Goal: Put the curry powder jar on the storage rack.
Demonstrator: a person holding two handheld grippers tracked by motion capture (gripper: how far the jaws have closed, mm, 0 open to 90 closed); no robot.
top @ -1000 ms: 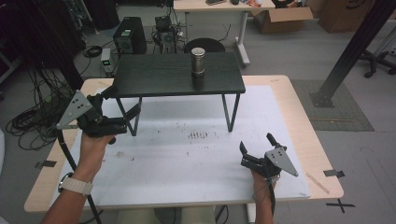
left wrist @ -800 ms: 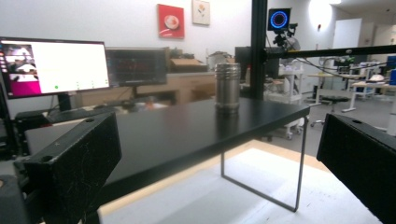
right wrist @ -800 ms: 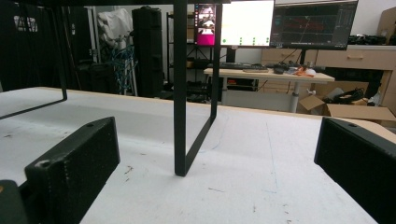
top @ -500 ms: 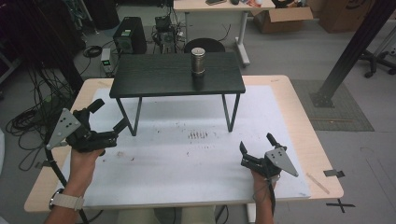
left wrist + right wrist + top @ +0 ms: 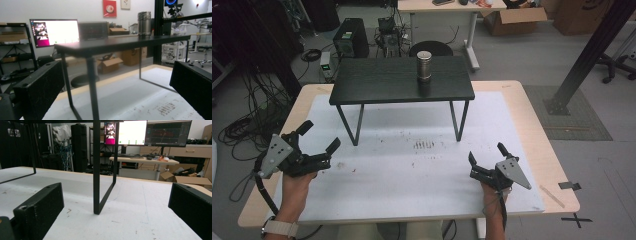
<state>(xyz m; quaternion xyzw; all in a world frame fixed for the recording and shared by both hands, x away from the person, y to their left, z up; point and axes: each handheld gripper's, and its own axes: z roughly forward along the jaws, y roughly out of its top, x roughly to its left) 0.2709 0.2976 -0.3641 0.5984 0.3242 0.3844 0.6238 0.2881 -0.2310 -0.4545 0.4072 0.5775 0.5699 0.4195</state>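
A steel tumbler [image 5: 424, 67] stands upright on a small black table [image 5: 377, 85] that sits on the white mat at the back. In the left gripper view the tumbler [image 5: 144, 23] rises from the black table's top [image 5: 120, 42]. My left gripper [image 5: 319, 137] hovers open over the mat's near left corner, jaws empty and pointing right. Near the front right, my right gripper [image 5: 486, 152] is open and empty, low over the mat. In the right gripper view a black table leg [image 5: 97, 170] stands ahead between the jaws.
The white mat [image 5: 412, 170] covers a wooden tabletop [image 5: 557, 165]. Cables [image 5: 242, 125] lie on the floor at the left. A black post [image 5: 587, 55] leans at the right, and a desk [image 5: 452, 7] and boxes stand behind.
My left gripper has drawn back toward the near left corner of the mat, away from the black table. The right gripper has stayed where it was.
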